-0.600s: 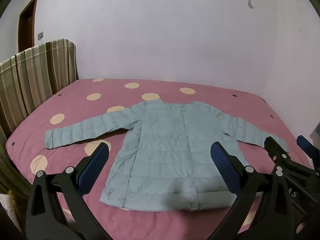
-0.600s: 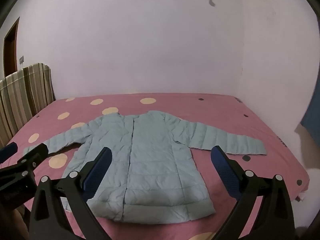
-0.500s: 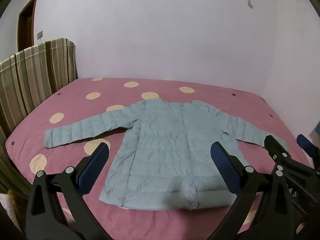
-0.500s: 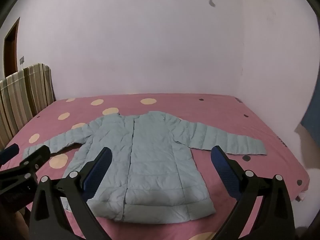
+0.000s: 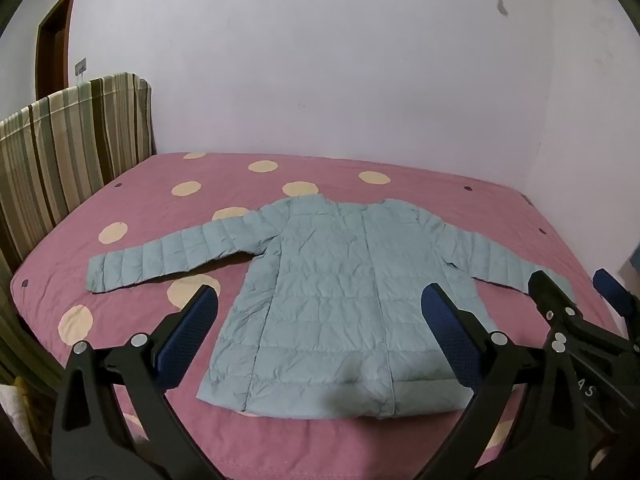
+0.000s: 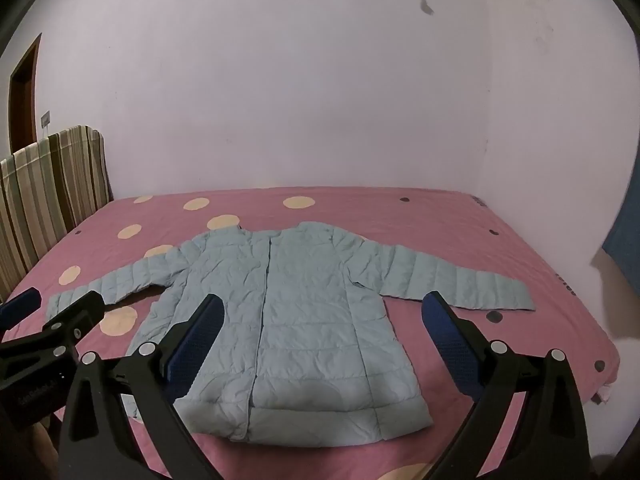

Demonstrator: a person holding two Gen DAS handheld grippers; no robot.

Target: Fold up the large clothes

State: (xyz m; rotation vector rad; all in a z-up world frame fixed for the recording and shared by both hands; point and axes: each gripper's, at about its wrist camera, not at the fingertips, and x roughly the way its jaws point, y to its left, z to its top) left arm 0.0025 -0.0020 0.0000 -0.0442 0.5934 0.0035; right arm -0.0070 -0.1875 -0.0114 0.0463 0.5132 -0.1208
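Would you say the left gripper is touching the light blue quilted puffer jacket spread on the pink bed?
Apart. In the right wrist view the left gripper hangs open above the light blue quilted jacket, which lies flat and undisturbed beneath it.

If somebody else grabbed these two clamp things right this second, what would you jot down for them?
Left gripper: open, empty, held above the near edge of the bed, short of the jacket's hem.
Right gripper: open, empty, beside the left one, same height.
Light blue puffer jacket: lying flat on the pink dotted bed, front closed, collar toward the far wall, both sleeves spread out to the sides, hem nearest you.
Done: jacket laid out; no fold made.
Left: all the folding. Probably bring each sleeve in across the body first, then fold the hem up toward the collar.
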